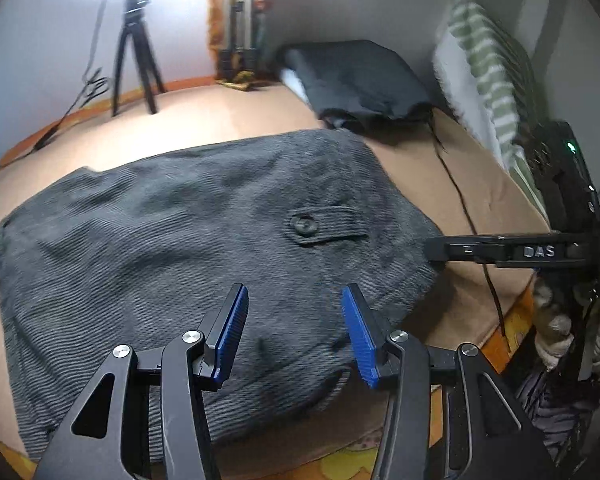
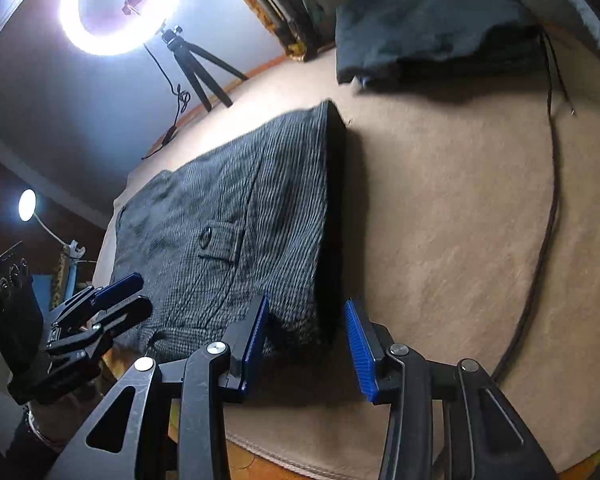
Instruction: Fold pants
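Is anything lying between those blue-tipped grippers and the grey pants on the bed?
Nothing visible. The left gripper hangs open right over the pants, and the right gripper sits open at their near edge. The black cable and the dark folded cloth lie off to the side, clear of both.

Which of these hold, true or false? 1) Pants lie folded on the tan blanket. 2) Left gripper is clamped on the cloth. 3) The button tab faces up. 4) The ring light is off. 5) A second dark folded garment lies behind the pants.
1) The pants lie folded on the tan blanket: true.
2) The left gripper is clamped on the cloth: false; its jaws stand apart above the pants with nothing between the pads.
3) The button tab faces up: true.
4) The ring light is off: false; it glows brightly.
5) A second dark folded garment lies behind the pants: true.
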Available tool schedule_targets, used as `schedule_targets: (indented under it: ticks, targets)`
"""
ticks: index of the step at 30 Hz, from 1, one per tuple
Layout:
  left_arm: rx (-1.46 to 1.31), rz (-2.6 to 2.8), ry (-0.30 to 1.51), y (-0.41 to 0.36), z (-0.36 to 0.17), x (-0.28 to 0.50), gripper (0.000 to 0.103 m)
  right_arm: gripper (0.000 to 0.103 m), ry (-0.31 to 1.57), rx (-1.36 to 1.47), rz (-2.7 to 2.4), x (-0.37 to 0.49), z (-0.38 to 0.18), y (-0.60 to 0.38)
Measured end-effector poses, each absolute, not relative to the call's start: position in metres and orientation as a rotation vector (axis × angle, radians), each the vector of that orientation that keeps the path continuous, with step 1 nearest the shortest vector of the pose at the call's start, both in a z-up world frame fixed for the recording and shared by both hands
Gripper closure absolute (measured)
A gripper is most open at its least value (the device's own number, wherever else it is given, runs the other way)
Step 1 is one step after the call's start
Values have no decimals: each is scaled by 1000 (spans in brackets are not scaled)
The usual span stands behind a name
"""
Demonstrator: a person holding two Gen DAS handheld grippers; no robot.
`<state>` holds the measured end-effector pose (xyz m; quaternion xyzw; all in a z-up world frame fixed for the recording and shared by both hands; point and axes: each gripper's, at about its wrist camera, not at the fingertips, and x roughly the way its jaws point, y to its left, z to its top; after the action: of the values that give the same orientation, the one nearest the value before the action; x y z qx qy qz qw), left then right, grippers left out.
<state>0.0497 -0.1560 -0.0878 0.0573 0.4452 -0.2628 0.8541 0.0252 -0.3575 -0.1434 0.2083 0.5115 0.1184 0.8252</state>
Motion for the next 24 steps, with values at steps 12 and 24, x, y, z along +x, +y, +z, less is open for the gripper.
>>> schedule_targets:
  ticks: [12, 24]
  targets:
    - [407, -744, 896, -229, -96, 16, 49, 90, 1123, 549, 293, 29, -149, -359]
    - [404, -701, 869, -245, -116, 30, 50, 93, 1074, 646, 343, 37, -132, -365]
